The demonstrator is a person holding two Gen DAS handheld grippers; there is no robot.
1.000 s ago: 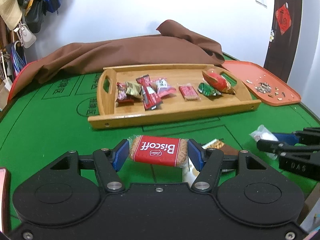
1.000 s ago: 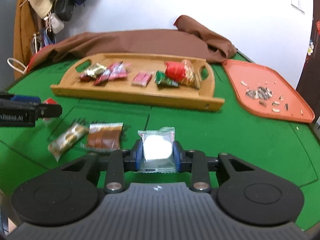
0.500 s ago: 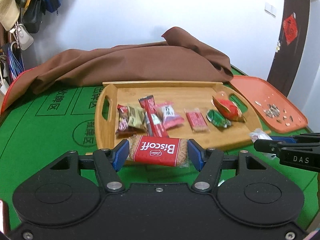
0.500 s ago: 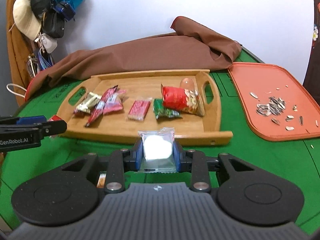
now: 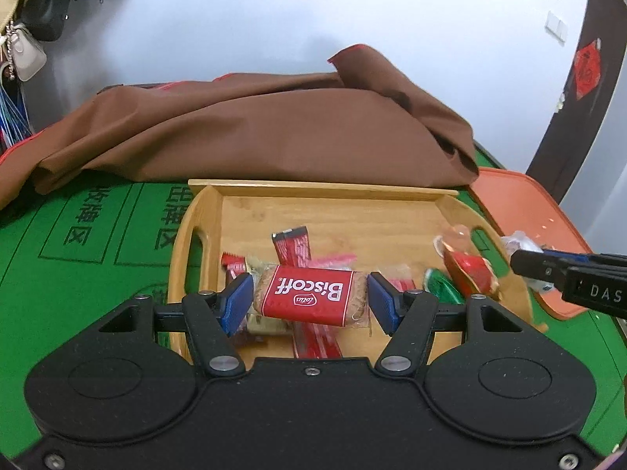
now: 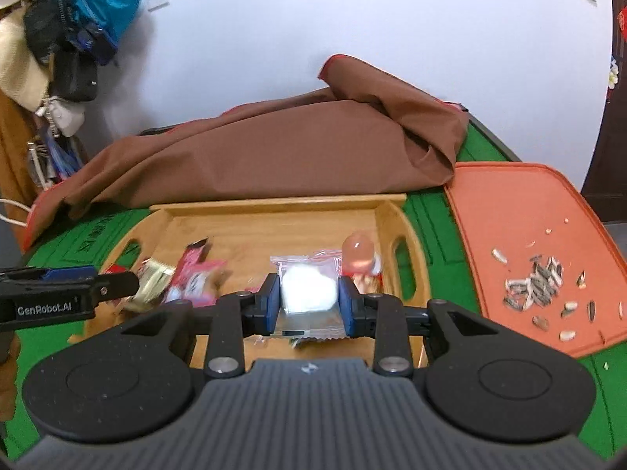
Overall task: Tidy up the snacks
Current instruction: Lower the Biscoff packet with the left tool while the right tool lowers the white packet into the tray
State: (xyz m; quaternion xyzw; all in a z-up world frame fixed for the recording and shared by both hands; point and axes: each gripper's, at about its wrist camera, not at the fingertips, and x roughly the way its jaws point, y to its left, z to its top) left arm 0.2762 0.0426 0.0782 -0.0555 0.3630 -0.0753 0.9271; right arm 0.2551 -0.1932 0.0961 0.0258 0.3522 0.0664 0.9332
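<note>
My left gripper (image 5: 309, 299) is shut on a red Biscoff biscuit pack (image 5: 309, 297) and holds it over the left part of the wooden tray (image 5: 321, 190). My right gripper (image 6: 309, 295) is shut on a clear packet with a white sweet (image 6: 309, 288) and holds it over the right part of the same tray (image 6: 274, 200). Several wrapped snacks lie in the tray: a red bar (image 5: 292, 244), a green packet (image 5: 441, 290), a red peanut bag (image 5: 468, 270), pink packets (image 6: 196, 278). The right gripper's tip shows at the right edge of the left wrist view (image 5: 548, 266).
An orange tray (image 6: 521, 243) with sunflower seed shells (image 6: 537, 278) lies right of the wooden tray. A crumpled brown cloth (image 5: 254, 133) lies behind it on the green table (image 5: 78, 274). Bags and hats (image 6: 62, 39) hang on the left wall.
Both grippers moved forward from the table's front, each still holding its snack, and are now over the wooden tray. The two snacks left on the felt are out of view.
</note>
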